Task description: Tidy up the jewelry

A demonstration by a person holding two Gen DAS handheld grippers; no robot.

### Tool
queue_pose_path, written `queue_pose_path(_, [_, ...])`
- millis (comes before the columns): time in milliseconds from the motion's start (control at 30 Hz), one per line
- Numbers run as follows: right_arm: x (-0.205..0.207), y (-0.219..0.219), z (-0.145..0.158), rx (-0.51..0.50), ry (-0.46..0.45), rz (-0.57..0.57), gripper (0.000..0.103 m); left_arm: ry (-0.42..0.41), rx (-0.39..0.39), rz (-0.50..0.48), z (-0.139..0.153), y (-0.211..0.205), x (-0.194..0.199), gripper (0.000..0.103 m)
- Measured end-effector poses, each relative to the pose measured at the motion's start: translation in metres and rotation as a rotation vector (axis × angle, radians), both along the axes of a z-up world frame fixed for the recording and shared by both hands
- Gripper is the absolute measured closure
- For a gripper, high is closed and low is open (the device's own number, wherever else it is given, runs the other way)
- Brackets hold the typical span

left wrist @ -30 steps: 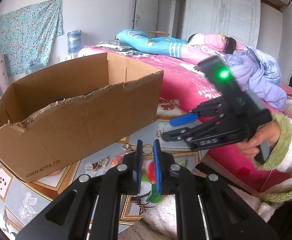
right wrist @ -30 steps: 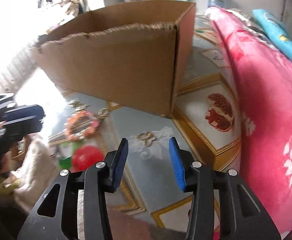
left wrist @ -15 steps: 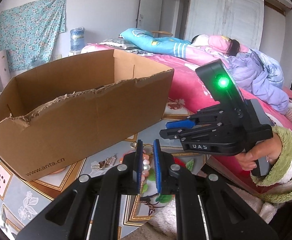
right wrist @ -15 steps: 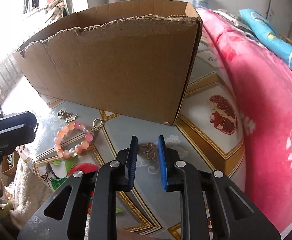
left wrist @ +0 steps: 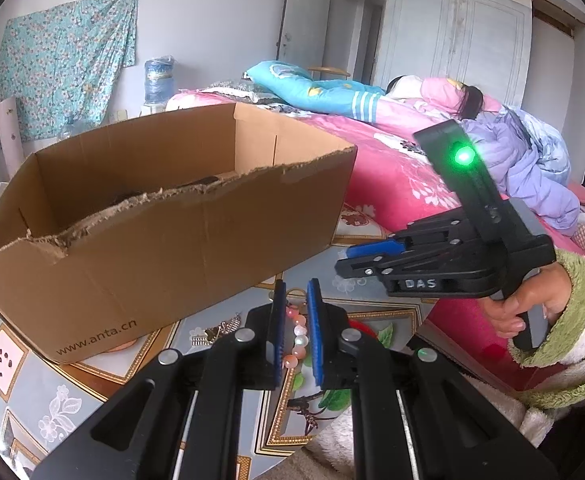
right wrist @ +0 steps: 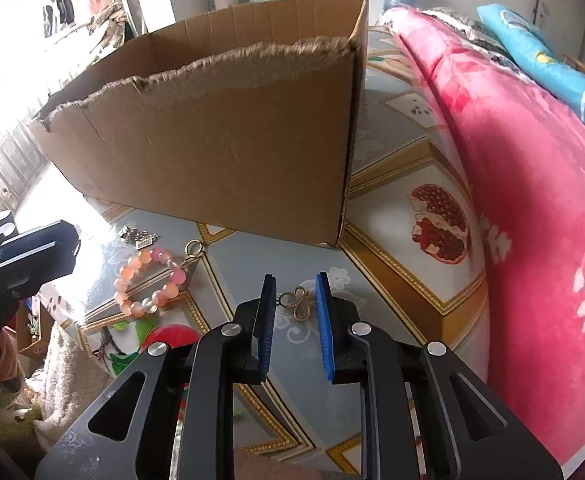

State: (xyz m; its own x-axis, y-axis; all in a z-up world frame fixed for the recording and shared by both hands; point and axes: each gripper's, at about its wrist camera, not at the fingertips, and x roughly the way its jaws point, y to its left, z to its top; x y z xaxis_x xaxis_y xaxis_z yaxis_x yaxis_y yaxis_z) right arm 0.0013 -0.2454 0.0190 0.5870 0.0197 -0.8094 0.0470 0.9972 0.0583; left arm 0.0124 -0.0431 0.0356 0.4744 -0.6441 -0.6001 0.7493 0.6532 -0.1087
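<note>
**Right jaws narrowed around gold clover charm; left gripper above bead bracelet**

Change vs. one second ago: the right gripper point(right wrist: 295, 300) stood wide; its jaws have just been closing and are now narrow, with the gold clover charm point(right wrist: 297, 303) seen between the blue pads. Whether the pads press on it cannot be told. The left gripper point(left wrist: 293, 312) reads narrow in every frame; the bead bracelet point(left wrist: 298, 338) now shows in its gap, where a second ago it did not.

View differences: the right wrist view shows the bracelet whole, lying flat on the patterned table point(right wrist: 392, 216), clear of the left gripper beside it, with a silver trinket point(right wrist: 138, 236) and a small ring point(right wrist: 193, 247) near the cardboard box point(right wrist: 220, 152). The left wrist view alone shows the hand point(left wrist: 528, 300) holding the right gripper, and the bed point(left wrist: 392, 184).

Orientation: the charm lies flat, long axis roughly across the jaw gap. The box is upright, top open.
</note>
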Motion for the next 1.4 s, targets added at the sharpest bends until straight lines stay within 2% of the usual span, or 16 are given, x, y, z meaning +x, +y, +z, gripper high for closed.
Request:
queue_pose_path(133, [-0.014, 0.0, 0.028, -0.006, -0.063, 0.014, 0.085, -0.025, -0.02, 0.001, 0.016, 0.004, -0.005, 0.093])
queue_pose_path(267, [-0.022, 0.004, 0.081, -0.02, -0.194, 0.049, 0.085, -0.068, -0.063, -0.007, 0.046, 0.009, -0.006, 0.093])
queue_pose_path(367, [-0.005, 0.006, 0.114, -0.004, -0.263, 0.094, 0.085, -0.104, -0.077, -0.007, 0.074, 0.012, 0.005, 0.093])
queue_pose_path(433, [0.017, 0.007, 0.122, 0.029, -0.257, 0.126, 0.085, -0.103, -0.072, 0.0, 0.085, 0.011, 0.019, 0.093])
queue_pose_path(500, [0.053, 0.007, 0.121, 0.069, -0.203, 0.148, 0.085, -0.078, -0.052, 0.029, 0.093, 0.008, 0.042, 0.093])
queue_pose_path(667, [0.134, 0.009, 0.092, 0.129, -0.035, 0.152, 0.085, 0.118, 0.055, 0.151, 0.079, -0.003, 0.127, 0.093])
queue_pose_path(800, [0.168, 0.015, 0.078, 0.1, 0.036, 0.145, 0.085, 0.188, 0.147, 0.196, 0.06, -0.018, 0.165, 0.092])
queue_pose_path(900, [0.175, 0.012, 0.072, 0.079, 0.043, 0.127, 0.077, 0.248, 0.17, 0.256, 0.05, -0.022, 0.183, 0.092])
queue_pose_path(933, [0.175, 0.011, 0.072, 0.085, 0.037, 0.129, 0.074, 0.26, 0.169, 0.267, 0.048, -0.022, 0.187, 0.089])
queue_pose_path(967, [0.174, 0.009, 0.072, 0.101, 0.034, 0.129, 0.073, 0.269, 0.166, 0.278, 0.047, -0.022, 0.188, 0.08])
queue_pose_path(1067, [0.174, 0.005, 0.075, 0.117, 0.004, 0.127, 0.071, 0.257, 0.158, 0.305, 0.047, -0.021, 0.188, 0.063])
queue_pose_path(1200, [0.17, 0.005, 0.079, 0.118, -0.041, 0.12, 0.064, 0.228, 0.17, 0.316, 0.047, -0.025, 0.187, 0.055])
queue_pose_path(1400, [0.158, 0.002, 0.088, 0.133, -0.109, 0.098, 0.062, 0.175, 0.155, 0.339, 0.059, -0.021, 0.178, 0.047])
